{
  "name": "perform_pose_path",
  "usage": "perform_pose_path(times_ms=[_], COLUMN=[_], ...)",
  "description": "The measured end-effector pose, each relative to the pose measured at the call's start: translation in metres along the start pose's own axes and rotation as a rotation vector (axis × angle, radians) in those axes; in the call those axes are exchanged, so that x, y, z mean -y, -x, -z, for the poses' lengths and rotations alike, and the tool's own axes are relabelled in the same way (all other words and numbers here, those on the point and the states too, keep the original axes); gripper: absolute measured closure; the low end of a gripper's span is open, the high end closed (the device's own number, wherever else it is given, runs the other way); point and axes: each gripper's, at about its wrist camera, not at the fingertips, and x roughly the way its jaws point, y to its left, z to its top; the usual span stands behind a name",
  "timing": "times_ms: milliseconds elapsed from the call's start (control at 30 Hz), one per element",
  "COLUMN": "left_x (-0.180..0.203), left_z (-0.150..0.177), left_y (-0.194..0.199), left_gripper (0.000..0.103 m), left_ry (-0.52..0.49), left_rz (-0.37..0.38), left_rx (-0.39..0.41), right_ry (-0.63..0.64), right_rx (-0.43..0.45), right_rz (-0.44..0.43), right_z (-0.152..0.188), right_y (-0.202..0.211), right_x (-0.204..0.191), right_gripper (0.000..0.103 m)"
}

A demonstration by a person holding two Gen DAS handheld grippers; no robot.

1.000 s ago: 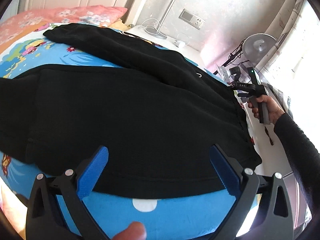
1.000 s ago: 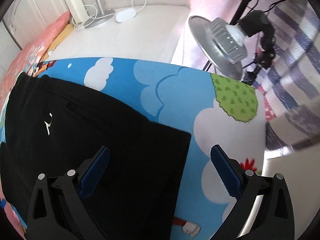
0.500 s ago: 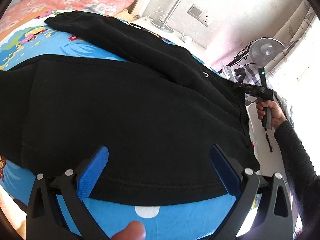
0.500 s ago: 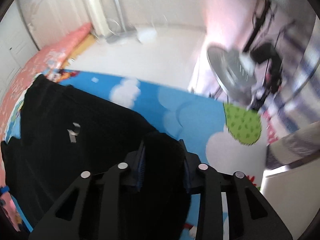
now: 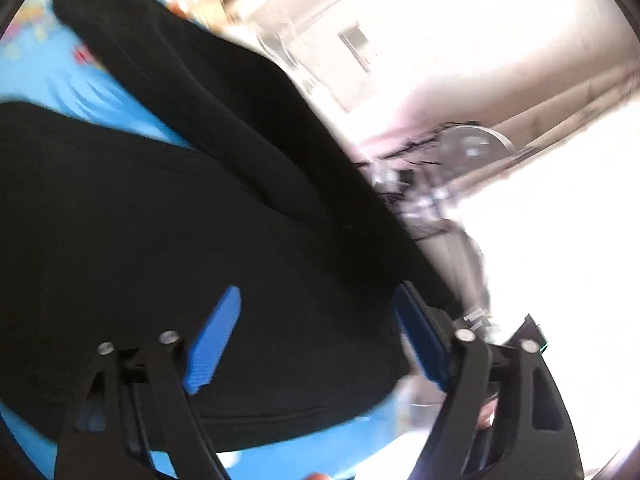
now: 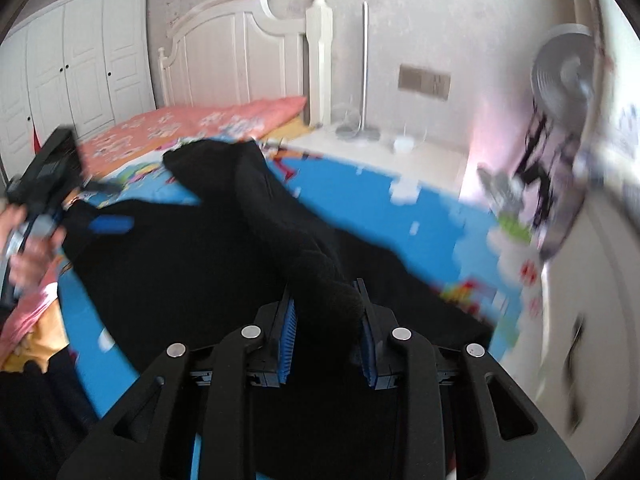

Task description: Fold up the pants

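A bedroom with a white wardrobe (image 6: 76, 60), a white headboard (image 6: 240, 52) and a blue cartoon sheet (image 6: 400, 208) over the bed. Black pants (image 6: 192, 264) lie spread on the sheet. At far left in the right wrist view, a hand (image 6: 28, 248) holds the left gripper (image 6: 108, 224) over the pants' edge. In its own blurred view the left gripper (image 5: 316, 340) has its blue fingers (image 5: 214, 340) spread with black cloth between them, not pressed; its jaws have just been closing. The right gripper (image 6: 328, 340) pinches a bunched fold of the pants between its fingers (image 6: 287, 344), lifted off the sheet. Beyond and to the right stands a fan (image 6: 564, 76).
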Motion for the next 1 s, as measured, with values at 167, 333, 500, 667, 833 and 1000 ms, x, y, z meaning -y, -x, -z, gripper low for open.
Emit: perform_pose_path(times_ms=[167,333,500,667,833,1000], left_x=[-0.003,-0.001,0.027,0.042,0.049,0.049], left_z=[-0.002,0.022,0.039,0.059,0.055,0.056], left_y=[-0.068,-0.128,-0.174,-0.223,-0.222,-0.212], left_gripper=[0.030,0.031,0.031,0.078,0.085,0.086], left_ry=[0.140,0.263,0.243,0.226,0.201,0.214], left_rz=[0.188,0.204,0.196,0.166,0.191,0.221], left_rx=[-0.176,-0.308,-0.389,-0.500,-0.467,-0.451], right_ry=[-0.024,-0.019,-0.040,-0.085,-0.316,-0.675], right_rx=[-0.059,-0.067,-0.075,-0.107,-0.064,-0.028], right_rz=[0.009,0.017,0.006,0.053,0.042,-0.139], right_z=[0.035,0.047,0.055,0.057,0.065,0.071], right_y=[-0.012,-0.008,-0.007,-0.010,0.012,0.003], right_x=[-0.017,-0.027,-0.023,-0.022,-0.005,0.020], right_gripper=[0.074,0.076,0.078,0.077,0.004,0.005])
